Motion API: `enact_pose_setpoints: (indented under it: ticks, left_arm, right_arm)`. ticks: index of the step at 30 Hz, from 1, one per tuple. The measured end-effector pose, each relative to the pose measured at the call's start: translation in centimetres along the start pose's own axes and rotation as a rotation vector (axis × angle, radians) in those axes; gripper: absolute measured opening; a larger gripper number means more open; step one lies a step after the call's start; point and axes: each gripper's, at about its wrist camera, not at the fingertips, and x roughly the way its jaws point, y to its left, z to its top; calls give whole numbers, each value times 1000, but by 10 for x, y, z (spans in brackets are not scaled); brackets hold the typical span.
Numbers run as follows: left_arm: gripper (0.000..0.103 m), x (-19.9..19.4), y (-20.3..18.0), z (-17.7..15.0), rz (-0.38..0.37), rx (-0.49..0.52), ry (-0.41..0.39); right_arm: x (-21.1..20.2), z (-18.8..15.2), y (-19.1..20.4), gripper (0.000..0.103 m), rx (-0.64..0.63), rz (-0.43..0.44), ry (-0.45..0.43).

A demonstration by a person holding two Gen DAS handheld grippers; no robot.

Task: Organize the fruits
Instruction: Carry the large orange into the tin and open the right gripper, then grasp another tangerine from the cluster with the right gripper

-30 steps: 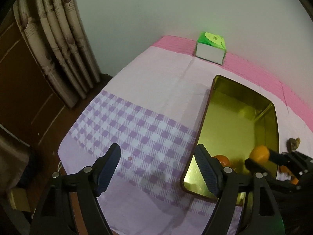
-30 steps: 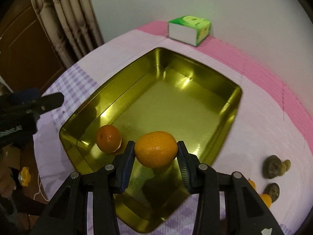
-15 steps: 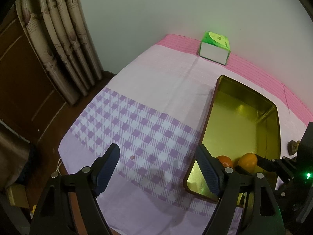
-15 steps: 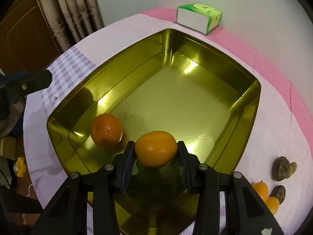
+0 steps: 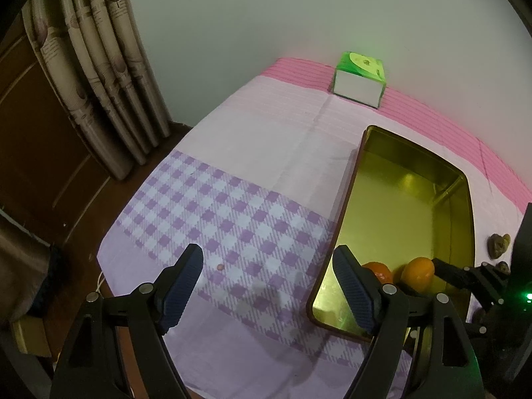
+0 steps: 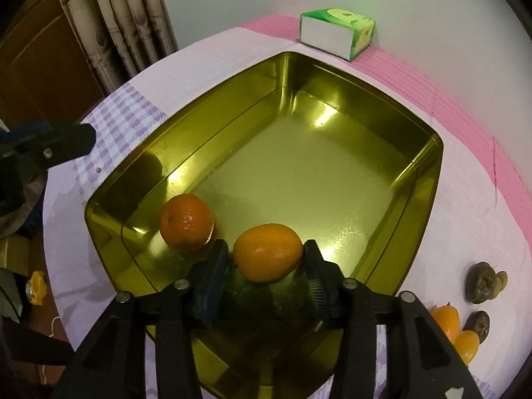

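In the lower middle of the right-wrist view the right gripper (image 6: 266,259), jaws just opening, releases an orange (image 6: 267,252) into the gold tin (image 6: 429,179) beside another orange (image 6: 186,227), more fruit (image 6: 460,334) waiting at lower right; the left gripper (image 5: 267,284) hangs apart, empty.

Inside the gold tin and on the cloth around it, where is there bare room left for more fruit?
Most of the gold tin is bare, from its middle to the corner toward the tissue box. Its near corner is crowded: an orange and a second orange between the right gripper fingers. The checked cloth under the left gripper is free.
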Motion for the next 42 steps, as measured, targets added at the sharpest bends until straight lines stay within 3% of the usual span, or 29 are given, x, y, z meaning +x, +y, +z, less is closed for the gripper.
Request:
enact_pose_setpoints:
  ticks: [5,16,23,32,42]
  left_arm:
    - [80,-1,-3,-1,-2,13,-3]
    - [81,-8,-10,-1,-31,45,-32]
    - [81,-10,-16,-2,-34,69,-36]
    - [81,-16,-33,-8,-55,133,-54]
    - [81,-25,-58,-17,-79,233,-85]
  right_arm:
    - [-10,2,1,55,-12,-11,-26]
    - [-53,-9,-16,56,34,3,-119]
    - [-96,-52,-61,56,117,-41,-168]
    - [-124,-128,-134,56,291,-146,-136]
    - [-106,-165,-143,56,357,-117,-90]
